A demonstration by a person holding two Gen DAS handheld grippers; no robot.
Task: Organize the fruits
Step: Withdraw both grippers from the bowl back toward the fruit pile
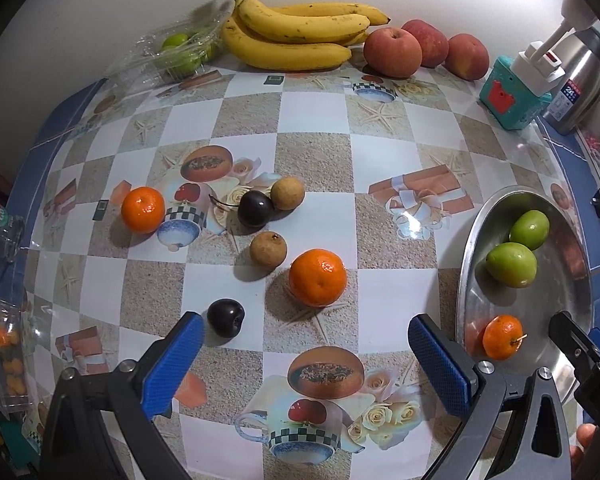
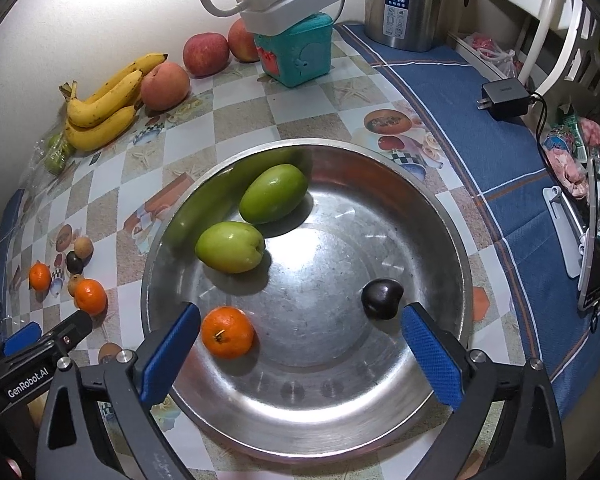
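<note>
The right gripper (image 2: 300, 344) hangs over the steel basin (image 2: 456, 248), fingers spread and released, a dark plum (image 2: 382, 298) lying free in the basin just beside its right pad. Two green fruits (image 2: 230, 246) and a mandarin (image 2: 227, 332) share the basin. The left gripper (image 1: 306, 344) hovers over the table, released and empty, with another dark plum (image 1: 225, 317) just beyond its left pad. That plum looks the likely next pick: centre it between the pads and close gently so it does not roll
</note>
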